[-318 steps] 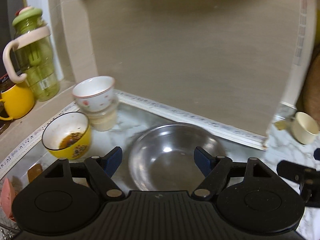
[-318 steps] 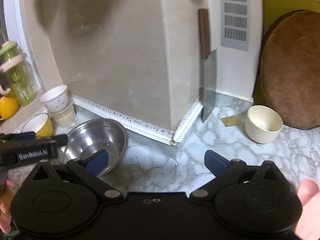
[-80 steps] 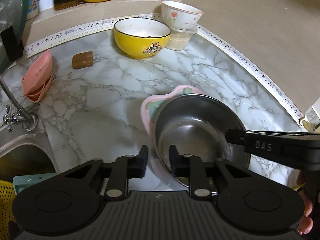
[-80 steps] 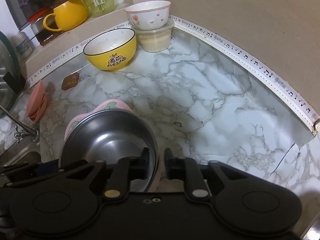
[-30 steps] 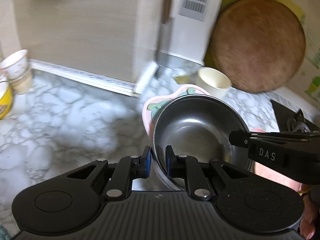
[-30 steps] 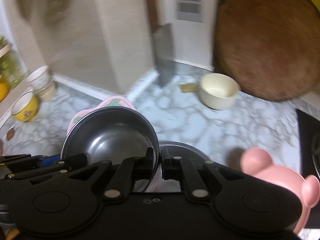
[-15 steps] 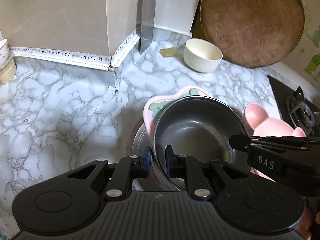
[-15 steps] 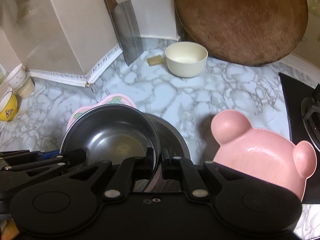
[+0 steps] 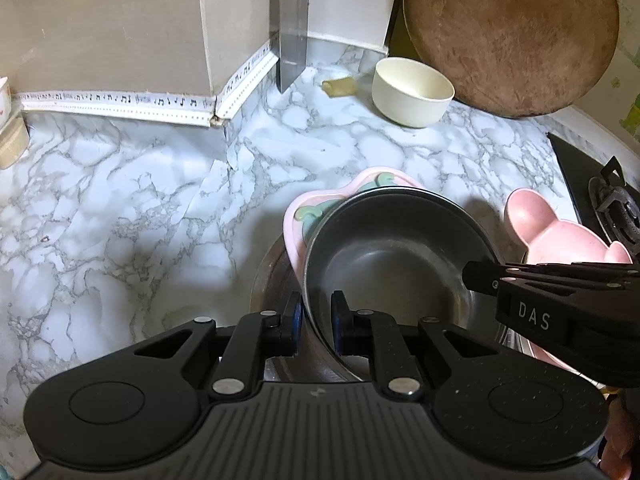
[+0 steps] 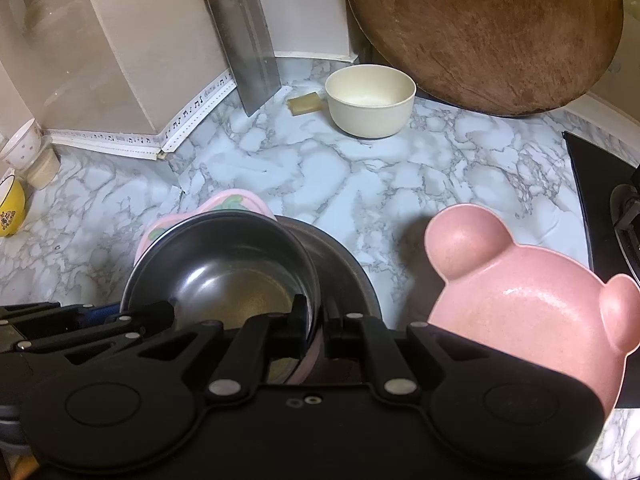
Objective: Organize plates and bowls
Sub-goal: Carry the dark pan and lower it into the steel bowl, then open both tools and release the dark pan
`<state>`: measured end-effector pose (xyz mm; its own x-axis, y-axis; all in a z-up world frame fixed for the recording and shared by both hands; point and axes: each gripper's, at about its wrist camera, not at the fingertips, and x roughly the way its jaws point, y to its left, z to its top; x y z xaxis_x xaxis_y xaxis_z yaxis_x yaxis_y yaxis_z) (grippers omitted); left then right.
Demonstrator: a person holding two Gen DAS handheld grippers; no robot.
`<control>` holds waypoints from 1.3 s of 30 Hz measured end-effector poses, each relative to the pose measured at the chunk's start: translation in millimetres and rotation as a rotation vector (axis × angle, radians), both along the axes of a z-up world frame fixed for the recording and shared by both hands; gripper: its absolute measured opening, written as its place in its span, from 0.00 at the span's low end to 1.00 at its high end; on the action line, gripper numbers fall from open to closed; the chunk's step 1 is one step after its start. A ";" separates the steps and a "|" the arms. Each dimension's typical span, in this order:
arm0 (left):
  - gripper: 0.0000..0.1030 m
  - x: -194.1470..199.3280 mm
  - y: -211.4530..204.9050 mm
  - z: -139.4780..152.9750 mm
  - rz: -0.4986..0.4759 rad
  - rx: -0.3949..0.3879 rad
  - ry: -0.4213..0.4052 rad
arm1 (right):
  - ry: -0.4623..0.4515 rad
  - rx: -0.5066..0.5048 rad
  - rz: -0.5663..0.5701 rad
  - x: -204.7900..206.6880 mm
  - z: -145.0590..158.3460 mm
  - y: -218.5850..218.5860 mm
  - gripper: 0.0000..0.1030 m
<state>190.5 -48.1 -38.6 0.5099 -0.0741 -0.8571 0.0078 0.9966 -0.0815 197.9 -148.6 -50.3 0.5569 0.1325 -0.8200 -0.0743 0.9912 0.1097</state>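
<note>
Gripping steel bowl (image 9: 384, 256) rim | left gripper (image 9: 314, 320) clamped | right gripper (image 10: 318, 326) clamped

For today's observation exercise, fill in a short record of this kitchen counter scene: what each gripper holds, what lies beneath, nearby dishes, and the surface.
left gripper: shut on rim of the dark metal bowl
right gripper: shut on the opposite rim, pink flower plate pinched with it
beneath: larger steel bowl on the counter
nearby dishes: pink bear plate; cream bowl
backdrop: round wooden board, cleaver
surface: marble-pattern counter
</note>
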 end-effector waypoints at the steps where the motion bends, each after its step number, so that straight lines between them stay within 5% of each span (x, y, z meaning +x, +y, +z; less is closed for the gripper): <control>1: 0.14 0.5 0.2 -1.5 0.000 0.001 0.003 | 0.002 -0.002 0.001 1.2 -1.7 -0.1 0.08; 16: 0.14 6.1 1.8 -12.0 -0.005 -0.003 0.014 | 0.017 0.011 -0.019 10.3 -13.3 -1.0 0.08; 39: 0.17 -27.3 13.2 32.0 -0.081 -0.003 -0.131 | -0.095 0.008 0.022 -28.4 31.3 1.5 0.38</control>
<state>163.2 -34.9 -6.7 0.6098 -0.1221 -0.7831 0.0993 0.9920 -0.0774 169.5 -147.1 -19.0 0.6287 0.1517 -0.7627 -0.1069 0.9883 0.1086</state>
